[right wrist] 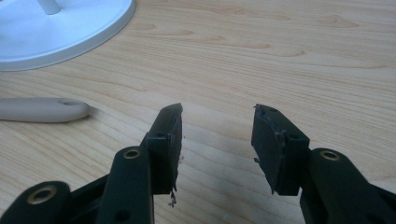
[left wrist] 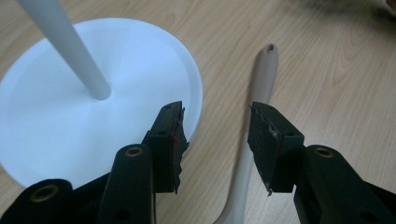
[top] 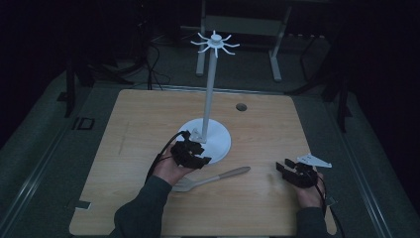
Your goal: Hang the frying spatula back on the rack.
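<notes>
The wooden counter carries a white stand whose round base sits near its middle, a thin pole rising from it to a ring of hooks. A pale spatula lies flat on the counter just beside the near edge of that base, handle pointing away to the right. The left claw hovers released over the base's near rim, the spatula's handle passing just under its right jaw, untouched. The right claw rests released, well apart to the right of the base.
</notes>
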The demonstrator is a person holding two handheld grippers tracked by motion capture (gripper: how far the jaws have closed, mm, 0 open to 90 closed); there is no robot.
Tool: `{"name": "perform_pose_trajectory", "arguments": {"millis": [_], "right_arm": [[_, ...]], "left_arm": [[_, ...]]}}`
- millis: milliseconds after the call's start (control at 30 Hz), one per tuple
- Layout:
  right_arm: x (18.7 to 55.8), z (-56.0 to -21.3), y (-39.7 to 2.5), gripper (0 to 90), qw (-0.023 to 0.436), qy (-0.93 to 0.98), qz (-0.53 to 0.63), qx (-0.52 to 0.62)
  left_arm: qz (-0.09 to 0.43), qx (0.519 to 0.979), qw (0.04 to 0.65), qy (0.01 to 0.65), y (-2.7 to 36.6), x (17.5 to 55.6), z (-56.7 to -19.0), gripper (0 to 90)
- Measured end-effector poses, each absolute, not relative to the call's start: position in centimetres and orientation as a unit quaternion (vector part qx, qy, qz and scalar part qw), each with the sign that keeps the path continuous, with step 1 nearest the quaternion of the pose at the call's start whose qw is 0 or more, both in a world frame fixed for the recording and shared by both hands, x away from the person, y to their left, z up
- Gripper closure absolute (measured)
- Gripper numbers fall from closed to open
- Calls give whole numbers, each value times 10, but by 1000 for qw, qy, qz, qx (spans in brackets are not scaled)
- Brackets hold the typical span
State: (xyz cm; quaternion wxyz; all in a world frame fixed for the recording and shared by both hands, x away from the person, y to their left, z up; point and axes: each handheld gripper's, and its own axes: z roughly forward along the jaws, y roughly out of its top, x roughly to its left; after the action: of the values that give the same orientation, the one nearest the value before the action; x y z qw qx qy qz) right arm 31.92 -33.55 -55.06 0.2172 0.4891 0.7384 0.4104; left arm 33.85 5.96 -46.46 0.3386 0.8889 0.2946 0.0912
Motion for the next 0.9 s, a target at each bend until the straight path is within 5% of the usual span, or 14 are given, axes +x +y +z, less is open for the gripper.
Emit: {"name": "perform_pose_trajectory", "arguments": {"millis": [900], "right_arm": [[318,-549,-339,520,219,730,417,495]], "left_arm": [[60,927,274,248,18,341,-486,593]]}}
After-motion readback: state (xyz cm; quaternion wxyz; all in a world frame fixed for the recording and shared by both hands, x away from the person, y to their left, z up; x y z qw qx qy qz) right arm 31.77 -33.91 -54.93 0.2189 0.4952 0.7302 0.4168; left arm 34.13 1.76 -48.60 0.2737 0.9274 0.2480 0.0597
